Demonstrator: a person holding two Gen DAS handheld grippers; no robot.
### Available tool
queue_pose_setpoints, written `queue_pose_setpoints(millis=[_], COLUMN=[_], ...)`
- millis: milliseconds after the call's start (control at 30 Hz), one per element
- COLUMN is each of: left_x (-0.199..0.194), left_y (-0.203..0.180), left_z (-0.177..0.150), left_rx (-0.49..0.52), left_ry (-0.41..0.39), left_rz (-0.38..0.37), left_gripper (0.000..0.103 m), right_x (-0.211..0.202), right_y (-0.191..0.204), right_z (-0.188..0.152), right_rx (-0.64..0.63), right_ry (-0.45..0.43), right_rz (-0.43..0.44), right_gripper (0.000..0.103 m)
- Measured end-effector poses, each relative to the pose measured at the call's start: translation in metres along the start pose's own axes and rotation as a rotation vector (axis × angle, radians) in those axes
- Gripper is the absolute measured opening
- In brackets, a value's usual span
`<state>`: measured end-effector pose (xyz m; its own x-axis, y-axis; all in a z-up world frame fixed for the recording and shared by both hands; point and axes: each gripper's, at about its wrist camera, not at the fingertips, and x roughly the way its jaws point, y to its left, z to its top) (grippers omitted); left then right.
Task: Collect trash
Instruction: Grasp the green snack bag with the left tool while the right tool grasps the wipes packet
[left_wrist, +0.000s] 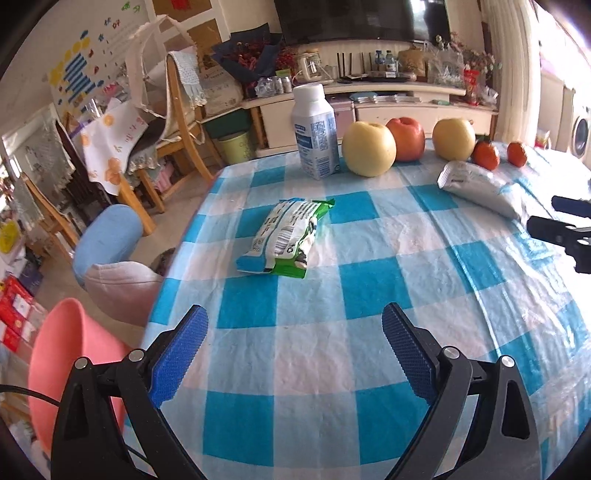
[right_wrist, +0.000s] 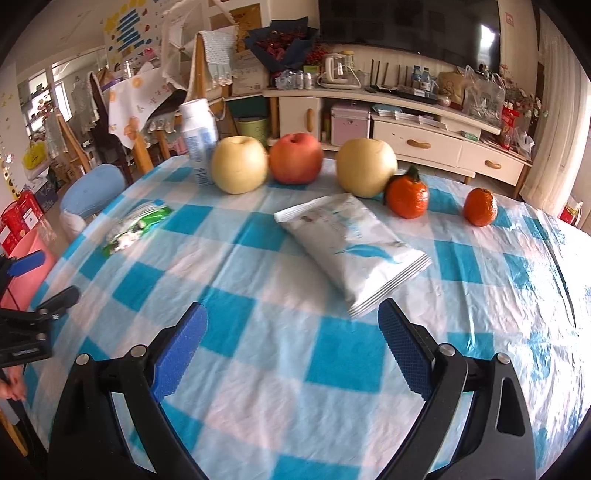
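Left gripper (left_wrist: 291, 347) jaws wide apart, empty, over checked tablecloth (left_wrist: 369, 288), green wrapper (left_wrist: 284, 236) lying ahead, right gripper (right_wrist: 291, 343) likewise agape, empty, white pouch (right_wrist: 354, 247) just beyond, bottle (left_wrist: 316, 131) far by fruit.

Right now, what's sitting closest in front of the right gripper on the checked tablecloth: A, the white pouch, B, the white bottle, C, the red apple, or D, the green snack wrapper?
A: in the right wrist view the white pouch lies just ahead of the open right gripper, its near corner by the right-hand finger, while the green snack wrapper, white bottle and red apple sit farther off.
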<state>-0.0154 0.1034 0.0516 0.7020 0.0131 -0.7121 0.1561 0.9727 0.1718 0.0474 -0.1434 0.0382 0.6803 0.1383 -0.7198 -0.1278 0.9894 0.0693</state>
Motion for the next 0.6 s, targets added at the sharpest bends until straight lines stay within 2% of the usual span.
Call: queue_pose_setpoints(millis=[133, 300, 600], left_x=[0.011, 0.038, 0.087], left_y=[0.015, 0.026, 0.03], left_z=[0.012, 0.025, 0.053], left_rx=[-0.051, -0.081, -0.093], left_ry=[0.004, 0.047, 0.104], left_rz=[-0.118, -0.205, -0.261], left_gripper=[0.095, 0.095, 0.094], right_x=[0.022, 0.049, 0.074], right_y=[-0.032, -0.057, -0.068], right_z=[0.013, 0.02, 0.036], right_rx=[0.034, 0.062, -0.022], right_ry=[0.031, 0.065, 0.075], right_rz=[0.023, 0.042, 0.026], right_gripper=[0.094, 0.094, 0.094])
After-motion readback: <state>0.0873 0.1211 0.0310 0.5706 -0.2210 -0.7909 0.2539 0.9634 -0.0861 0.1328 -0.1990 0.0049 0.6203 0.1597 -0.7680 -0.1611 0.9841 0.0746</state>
